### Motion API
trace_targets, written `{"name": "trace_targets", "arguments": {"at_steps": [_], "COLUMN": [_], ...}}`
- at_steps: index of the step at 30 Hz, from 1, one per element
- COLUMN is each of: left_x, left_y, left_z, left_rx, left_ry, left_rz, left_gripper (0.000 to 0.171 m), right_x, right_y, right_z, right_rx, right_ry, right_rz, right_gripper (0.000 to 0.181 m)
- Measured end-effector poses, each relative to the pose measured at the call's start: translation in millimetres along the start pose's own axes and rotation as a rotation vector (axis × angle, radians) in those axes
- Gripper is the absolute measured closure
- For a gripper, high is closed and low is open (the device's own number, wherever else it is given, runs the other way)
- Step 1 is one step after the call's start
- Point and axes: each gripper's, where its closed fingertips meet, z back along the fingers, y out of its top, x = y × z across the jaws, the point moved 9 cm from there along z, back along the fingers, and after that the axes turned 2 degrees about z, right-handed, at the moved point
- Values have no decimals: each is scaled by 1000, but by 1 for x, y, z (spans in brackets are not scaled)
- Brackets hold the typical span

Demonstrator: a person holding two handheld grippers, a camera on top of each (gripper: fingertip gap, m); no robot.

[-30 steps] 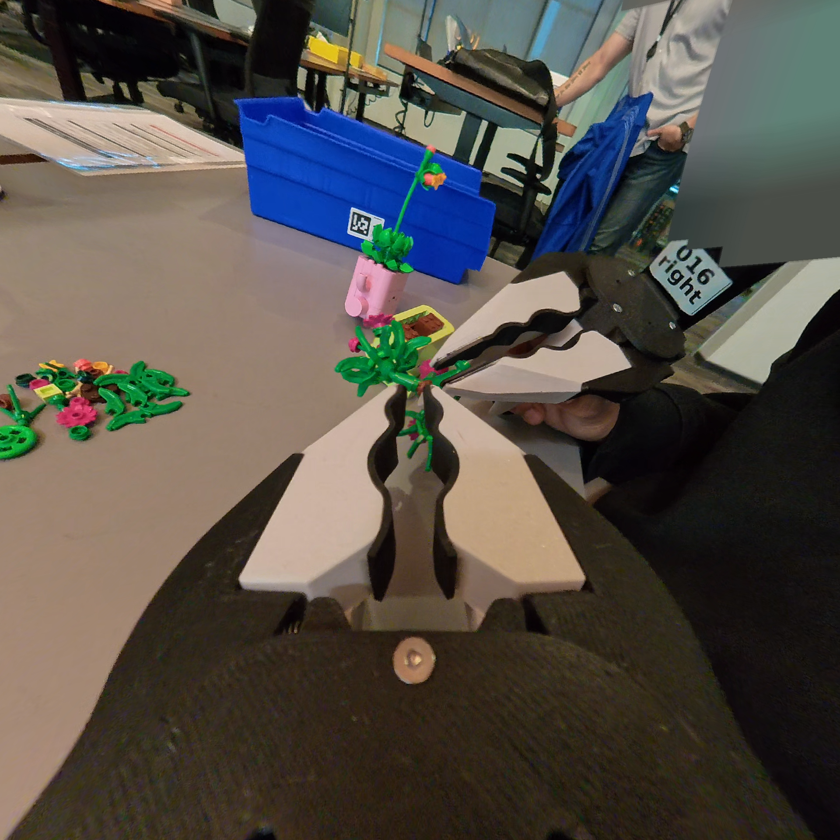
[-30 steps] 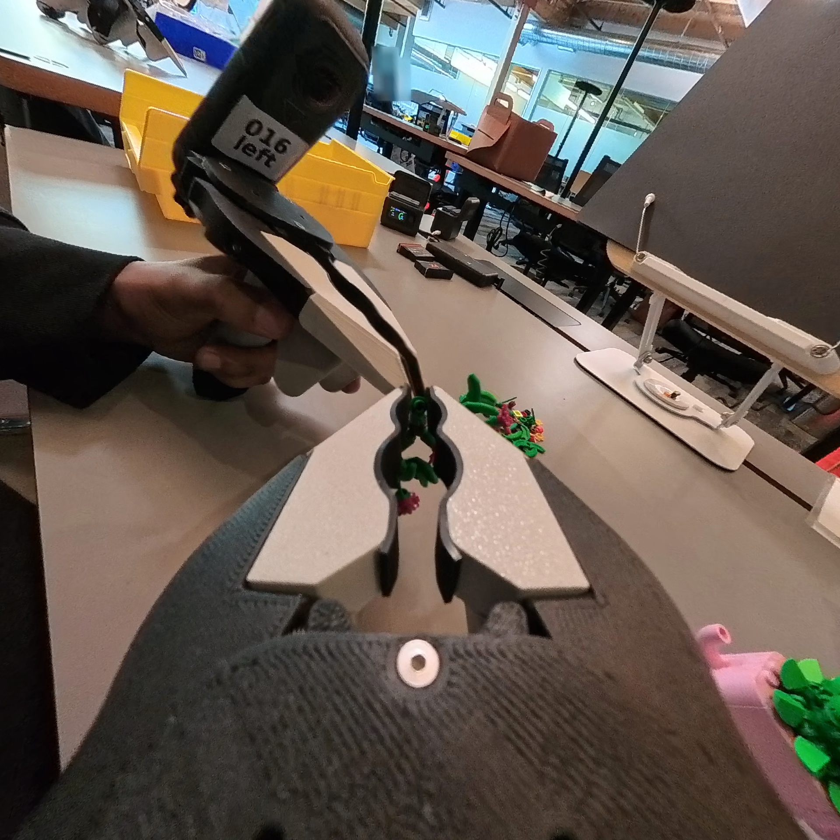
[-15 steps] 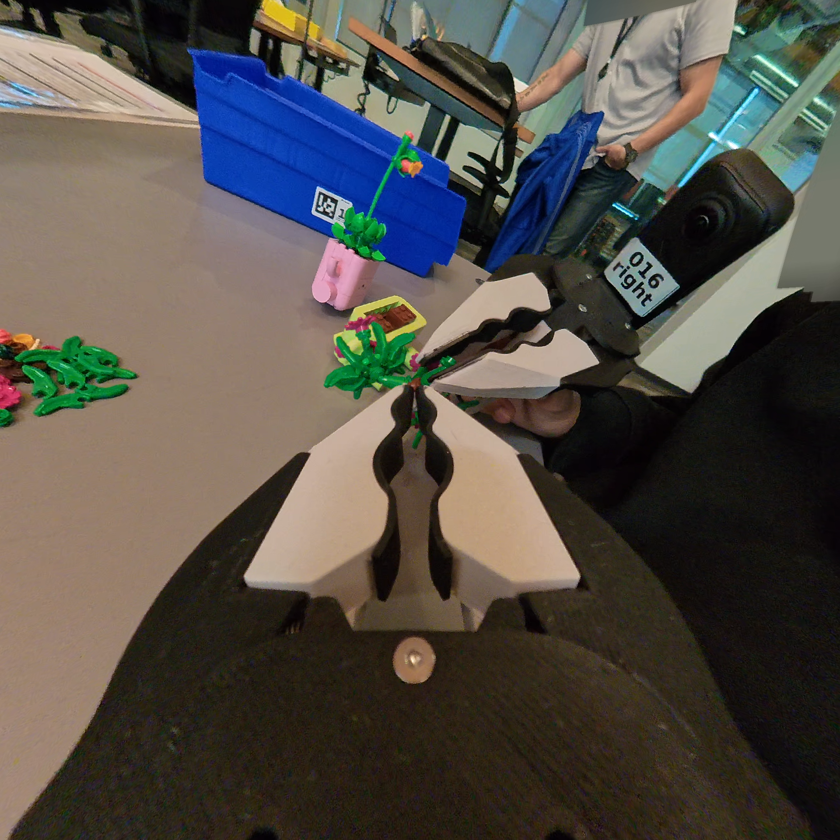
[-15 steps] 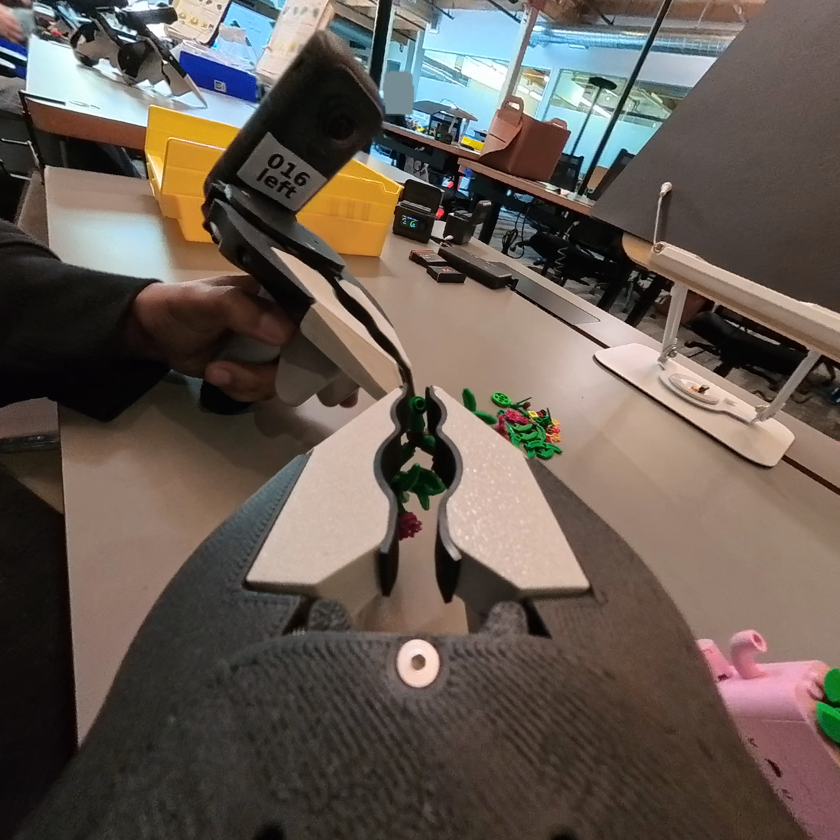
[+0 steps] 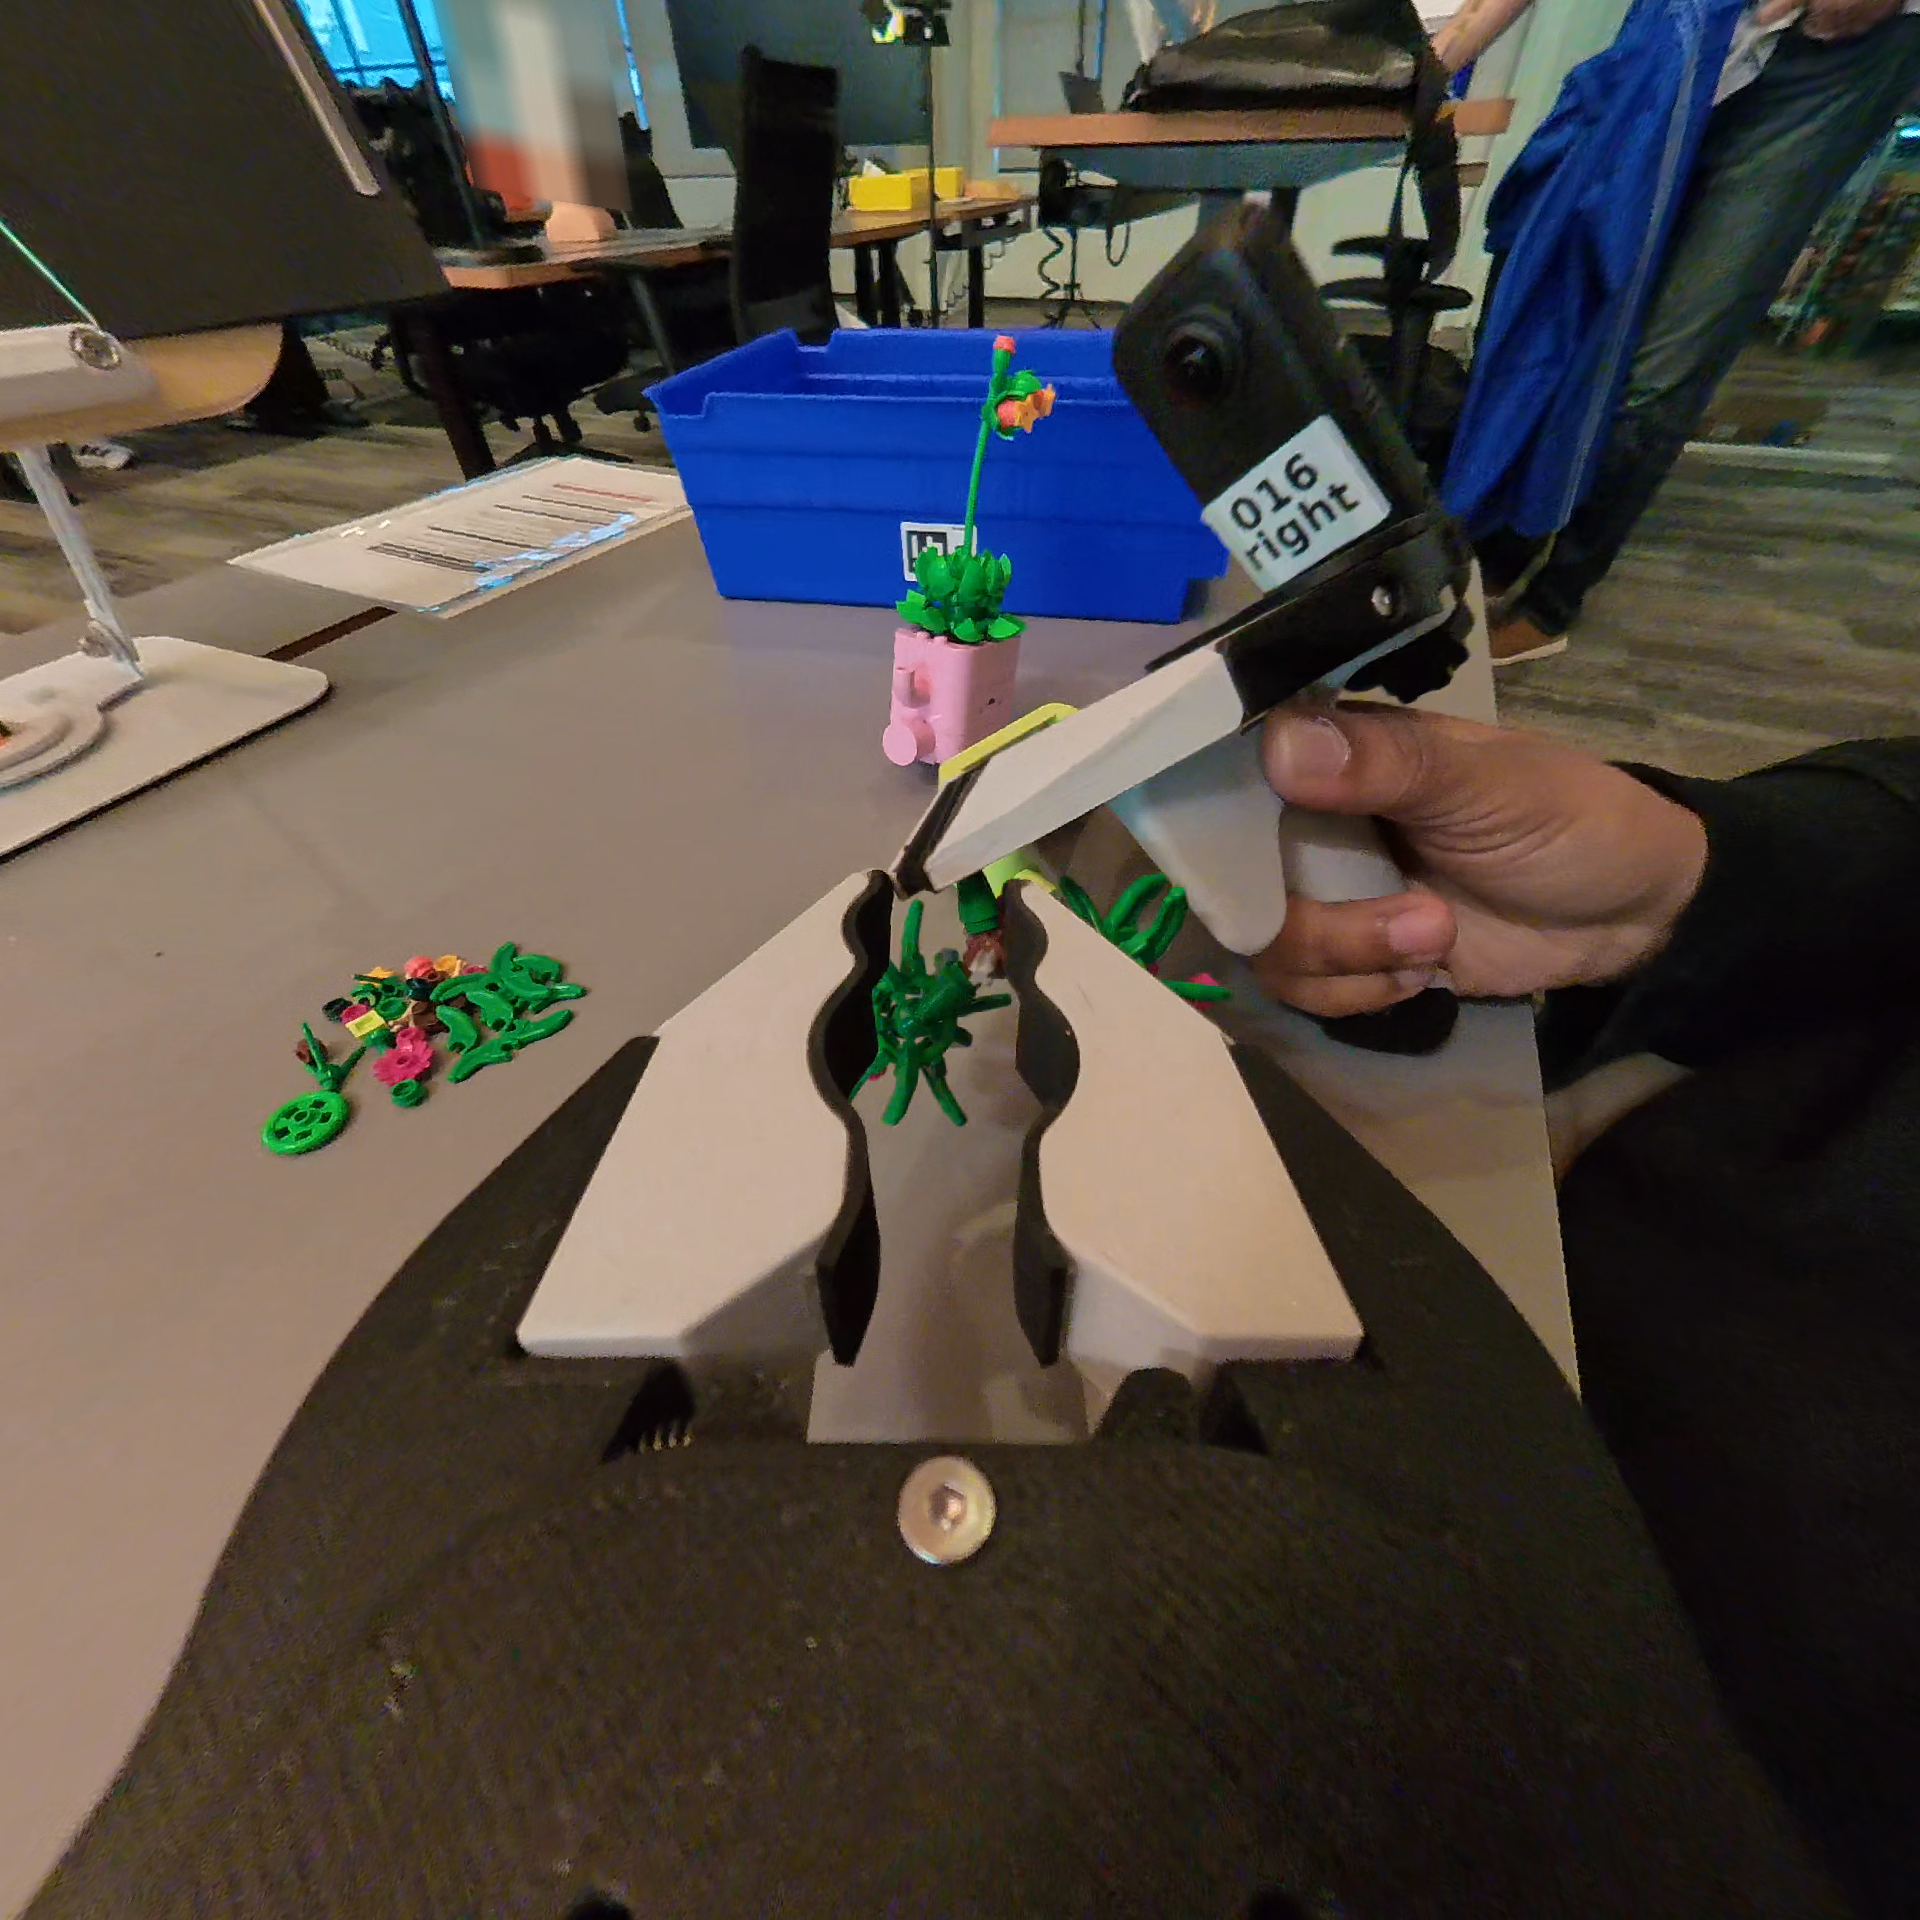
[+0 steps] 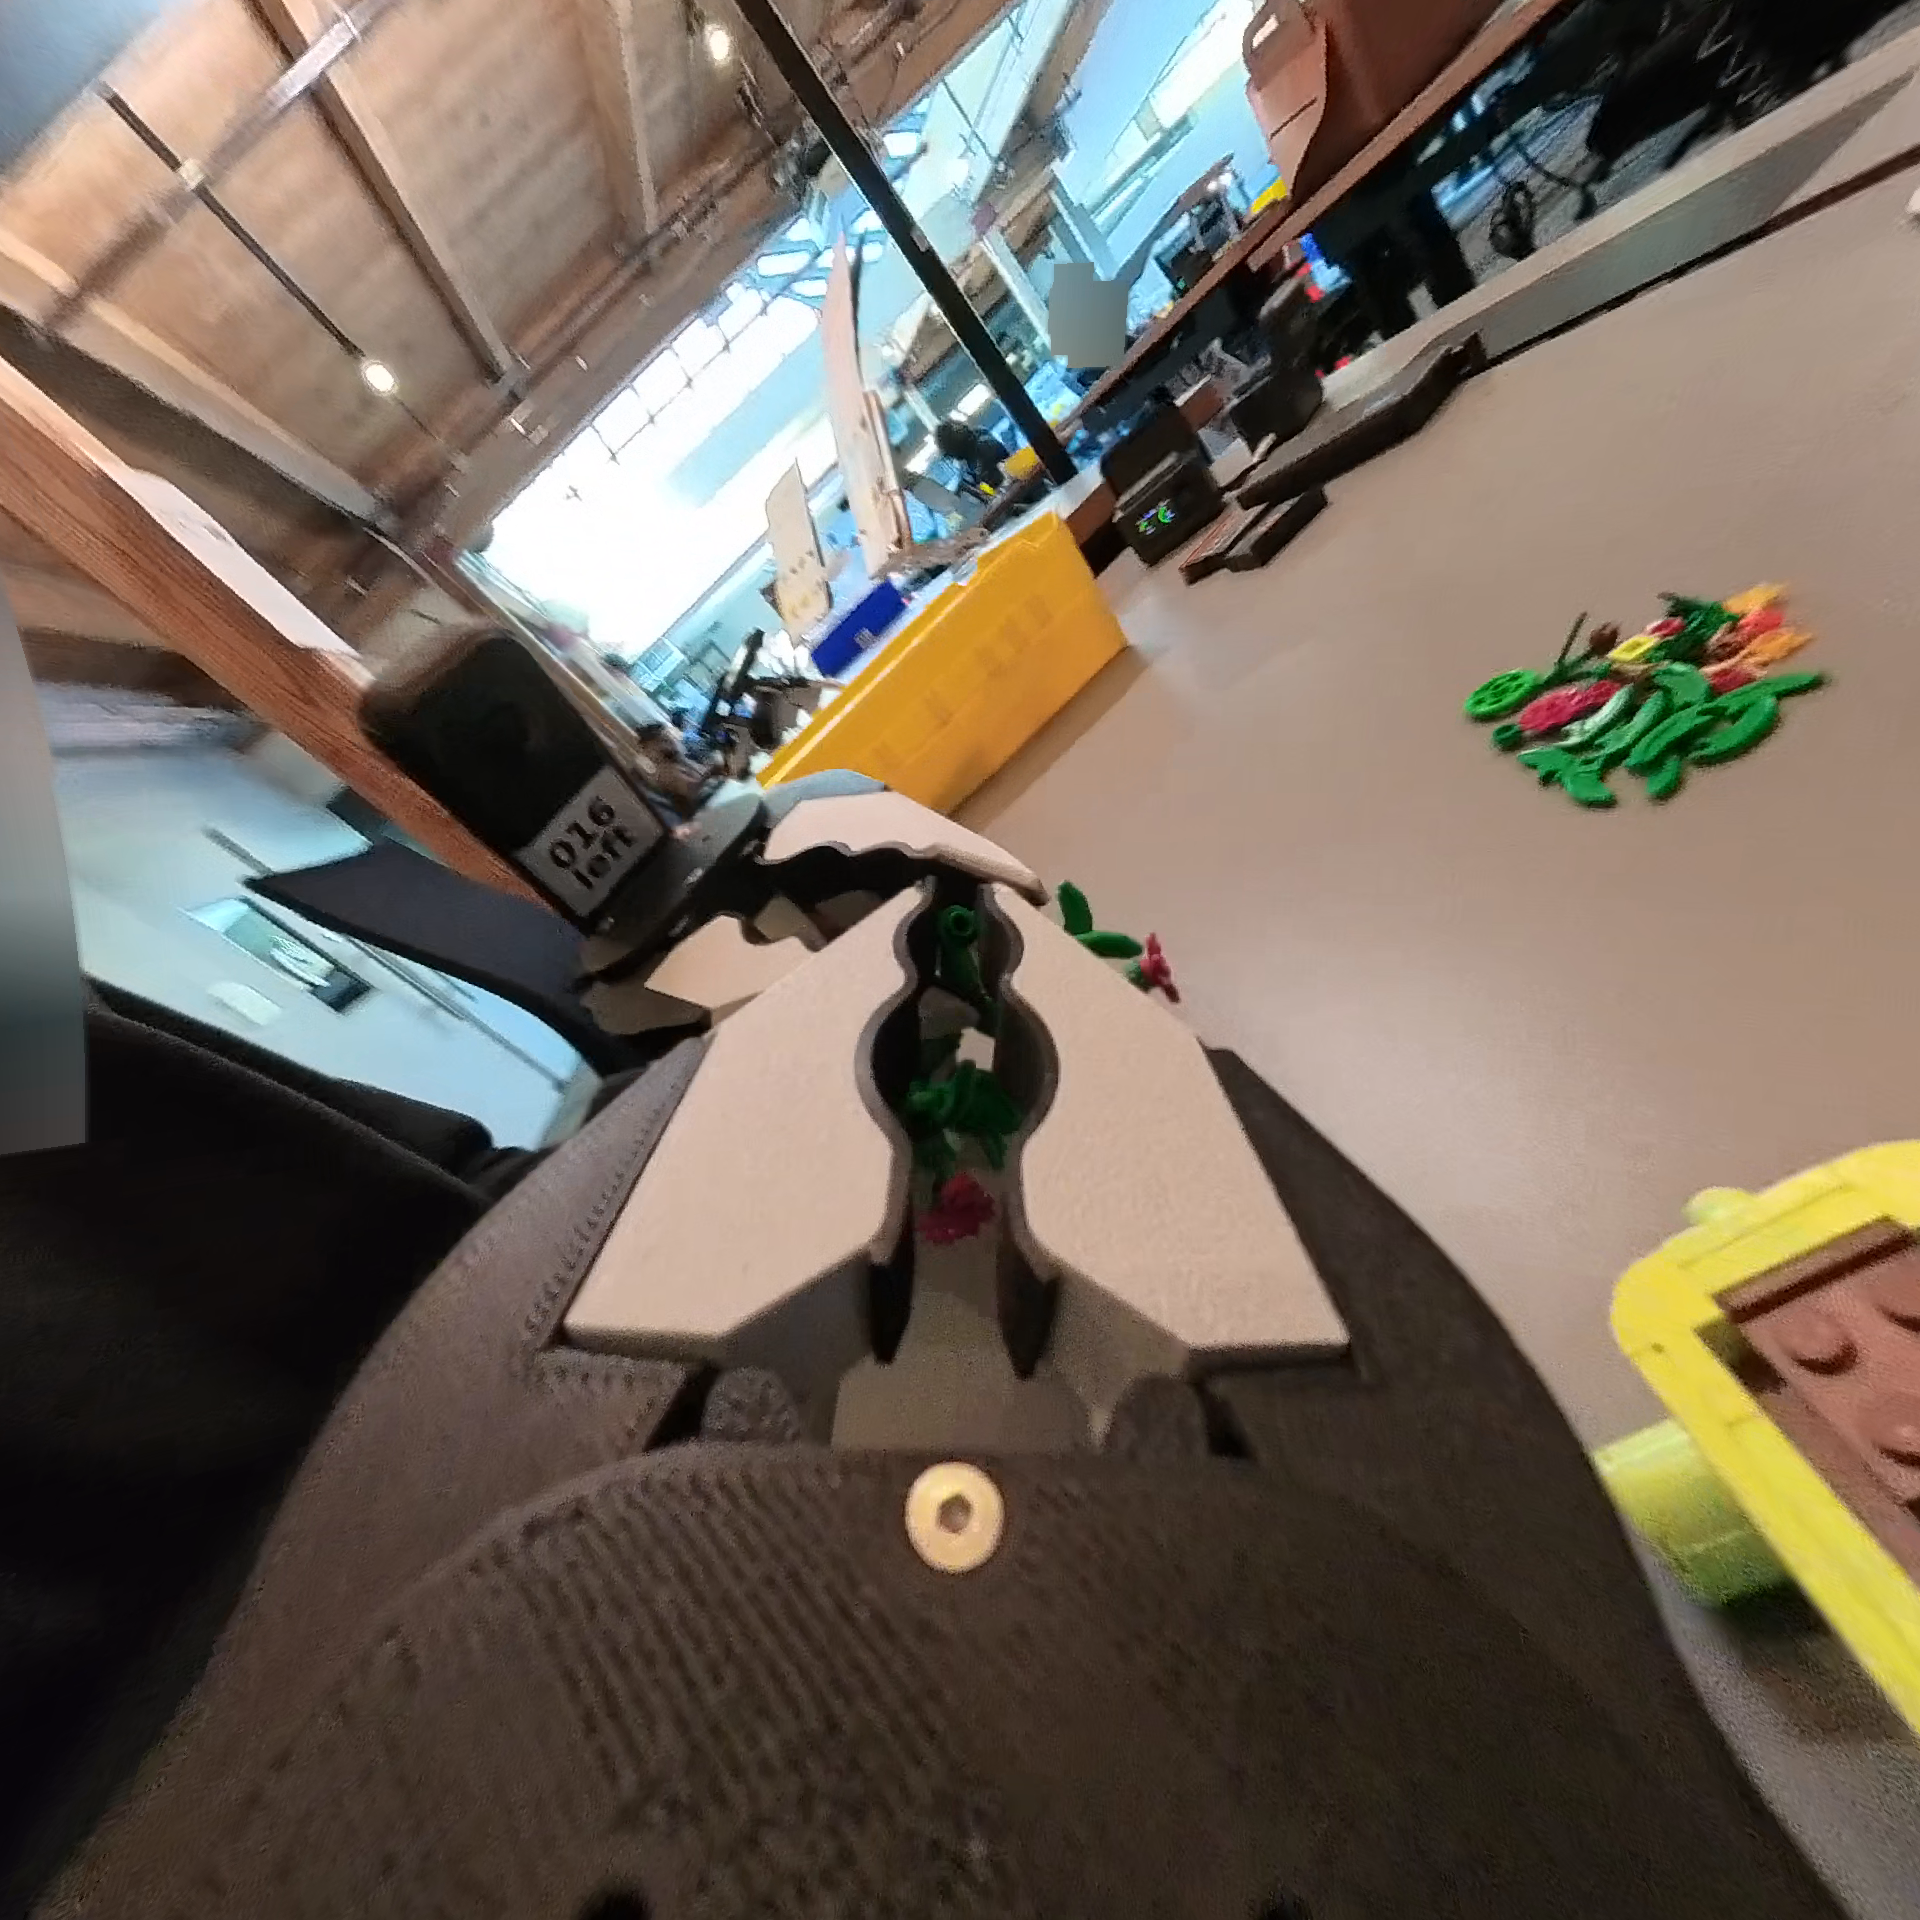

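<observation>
My left gripper (image 5: 948,894) is open, its fingers on either side of a green toy leaf cluster (image 5: 920,1023); I cannot tell whether they touch it. My right gripper (image 6: 956,914) is shut on a green toy plant stem (image 6: 954,927), with its leaves and a magenta flower (image 6: 956,1210) between the jaws. In the left wrist view the right gripper (image 5: 909,878) comes in from the right, held by a hand (image 5: 1455,862), its tip at my left fingertip. One finger (image 6: 894,831) of the left gripper shows in the right wrist view.
A pink toy pot (image 5: 951,696) with a tall flower stands ahead, a yellow-green pot (image 6: 1766,1351) beside it. Loose leaves and flowers (image 5: 436,1018) lie at the left. A blue bin (image 5: 831,488), a yellow bin (image 6: 966,675), a lamp base (image 5: 156,707) and a laminated sheet (image 5: 468,530) stand on the grey table.
My left gripper has opened and let go of the stem it held. The right gripper has stayed shut on the stem and rolled over to one side. Both views have swung round.
</observation>
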Motion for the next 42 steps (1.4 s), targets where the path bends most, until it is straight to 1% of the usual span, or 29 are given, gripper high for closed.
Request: {"name": "trace_targets", "arguments": {"at_steps": [3,7,8,10,11,15,17,20,22,27,30,36,42], "left_x": [-1,-3,-3,-4,-3,-3,-5,-7,-7,0,4,4,5], "left_y": [0,0,0,-1,-1,-1,-1,-1,-1,-2,-2,-1,-2], "left_z": [0,0,-1,-1,-1,-1,0,2,2,-1,-2,-2,-3], "left_rx": [0,-6,-9,-16,-18,-13,-15,-13,-13,-25,-31,-24,-30], "left_ry": [2,16,21,42,31,28,32,41,39,66,78,63,70], "left_rz": [11,21,22,24,21,26,26,17,11,-77,-121,-103,-112], "left_gripper": [156,154,157,163,167,169,169,169,169,169,169,169,169], "right_x": [2,0,0,-1,-1,0,1,1,-2,-6,-6,-8,-6], "right_y": [-1,-1,-1,-1,-1,2,6,10,10,6,5,6,6], "right_z": [0,-1,-1,-1,-1,3,8,13,13,6,6,7,7], "right_rx": [34,61,67,78,81,106,118,82,48,-23,-33,-39,-45], "right_ry": [40,55,60,86,97,112,79,-8,-29,-50,-58,-70,-76], "right_rz": [-57,-56,-57,-61,-66,-68,-19,97,149,192,202,246,236], "right_gripper": [176,176,174,162,160,150,145,150,155,164,176,176,175]}}
